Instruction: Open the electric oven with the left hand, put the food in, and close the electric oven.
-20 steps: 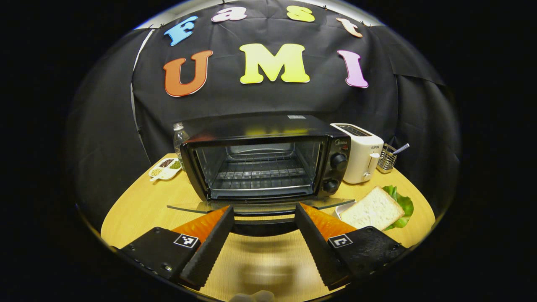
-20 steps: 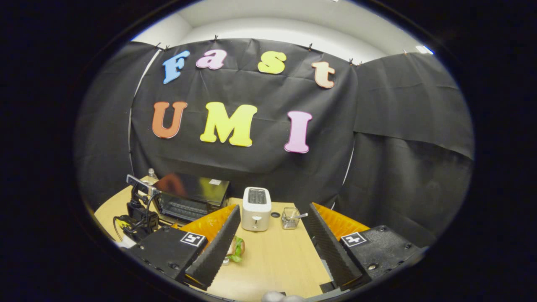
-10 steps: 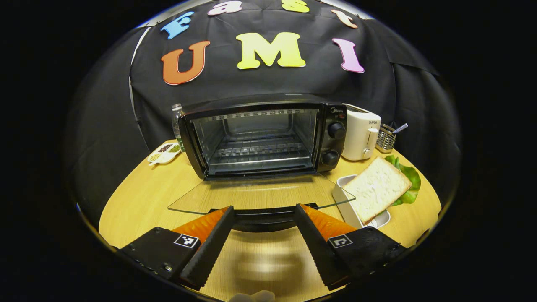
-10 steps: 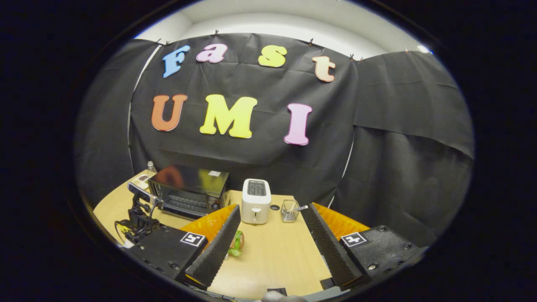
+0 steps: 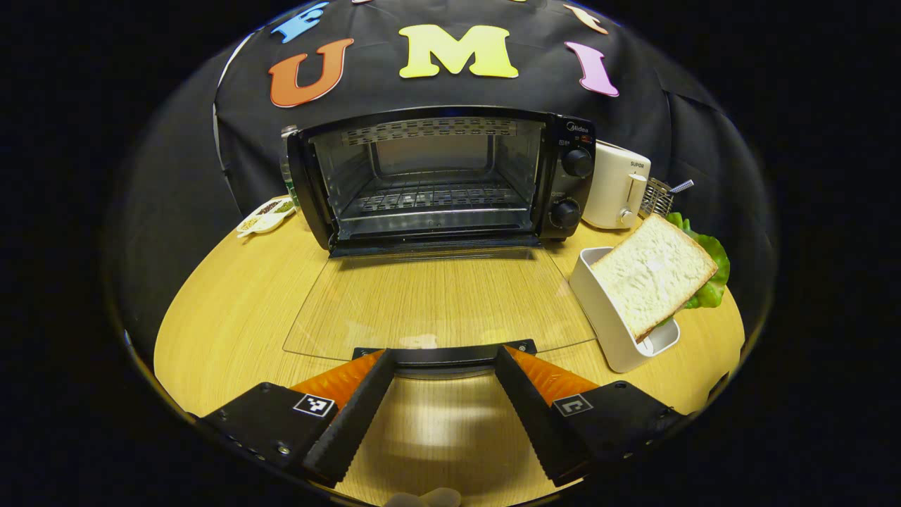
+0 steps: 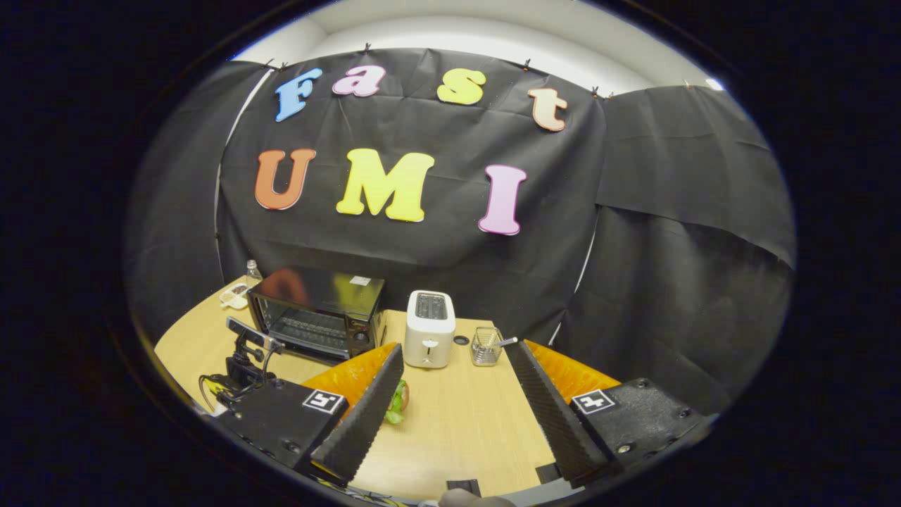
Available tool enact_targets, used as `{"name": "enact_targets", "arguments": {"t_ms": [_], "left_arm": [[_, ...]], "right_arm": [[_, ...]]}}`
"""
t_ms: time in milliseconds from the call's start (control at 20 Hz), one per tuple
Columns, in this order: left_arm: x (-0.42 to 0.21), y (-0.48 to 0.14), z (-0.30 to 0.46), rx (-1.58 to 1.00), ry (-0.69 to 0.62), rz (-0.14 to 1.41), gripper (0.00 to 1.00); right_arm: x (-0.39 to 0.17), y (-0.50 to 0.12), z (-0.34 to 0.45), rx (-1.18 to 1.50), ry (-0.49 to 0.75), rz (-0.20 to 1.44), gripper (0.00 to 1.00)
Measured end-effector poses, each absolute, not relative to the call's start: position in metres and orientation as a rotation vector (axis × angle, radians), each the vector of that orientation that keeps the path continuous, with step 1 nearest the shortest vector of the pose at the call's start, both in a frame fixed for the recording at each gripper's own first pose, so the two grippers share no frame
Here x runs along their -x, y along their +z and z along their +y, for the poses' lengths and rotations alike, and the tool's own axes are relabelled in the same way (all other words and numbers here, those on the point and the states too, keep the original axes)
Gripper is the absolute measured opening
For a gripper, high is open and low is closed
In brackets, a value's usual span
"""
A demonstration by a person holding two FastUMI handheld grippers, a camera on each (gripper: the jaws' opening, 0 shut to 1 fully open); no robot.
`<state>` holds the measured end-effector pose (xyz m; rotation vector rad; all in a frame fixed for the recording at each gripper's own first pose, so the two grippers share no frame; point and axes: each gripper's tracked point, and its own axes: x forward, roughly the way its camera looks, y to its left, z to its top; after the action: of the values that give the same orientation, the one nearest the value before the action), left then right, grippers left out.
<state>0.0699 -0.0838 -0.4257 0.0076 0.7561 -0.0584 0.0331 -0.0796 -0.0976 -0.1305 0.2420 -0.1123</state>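
Left gripper view: left gripper (image 5: 442, 366) spread open around the door handle (image 5: 443, 354) — oven (image 5: 436, 176) door flat; let go straight back. Sandwich (image 5: 654, 274) in white tray (image 5: 605, 317), right.
Right gripper view: right gripper (image 6: 454, 401) open, empty — descend over the food squarely.

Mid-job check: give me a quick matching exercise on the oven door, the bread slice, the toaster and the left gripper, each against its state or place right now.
1. oven door
2. bread slice
3. toaster
4. left gripper

a. leaning on a white tray
b. open, at the door handle
c. folded down flat
d. standing beside the oven's knobs

Pairs: 1-c, 2-a, 3-d, 4-b
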Motion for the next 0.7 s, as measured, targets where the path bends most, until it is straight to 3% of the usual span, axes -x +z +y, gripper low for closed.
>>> {"name": "enact_targets", "arguments": {"t_ms": [50,100,300,550,650,700], "left_arm": [[-0.069,-0.425,-0.083,-0.005,-0.057,0.755,0.97],[-0.070,-0.423,-0.083,-0.005,-0.055,0.748,0.98],[-0.071,-0.398,-0.069,-0.026,-0.029,0.687,0.96],[-0.061,-0.326,-0.048,0.009,-0.003,0.566,0.96],[-0.051,-0.293,-0.039,0.020,0.011,0.509,0.96],[-0.046,-0.276,-0.034,0.021,0.015,0.481,0.96]], "right_arm": [[-0.034,-0.099,-0.080,0.128,-0.111,0.246,0.96],[-0.034,-0.099,-0.080,0.122,-0.109,0.245,1.00],[-0.037,-0.102,-0.081,0.109,-0.097,0.244,1.00],[-0.049,-0.134,-0.076,0.049,-0.049,0.281,0.95],[-0.059,-0.158,-0.072,0.031,-0.021,0.317,1.00],[-0.064,-0.172,-0.070,0.020,-0.005,0.339,0.95]]}}
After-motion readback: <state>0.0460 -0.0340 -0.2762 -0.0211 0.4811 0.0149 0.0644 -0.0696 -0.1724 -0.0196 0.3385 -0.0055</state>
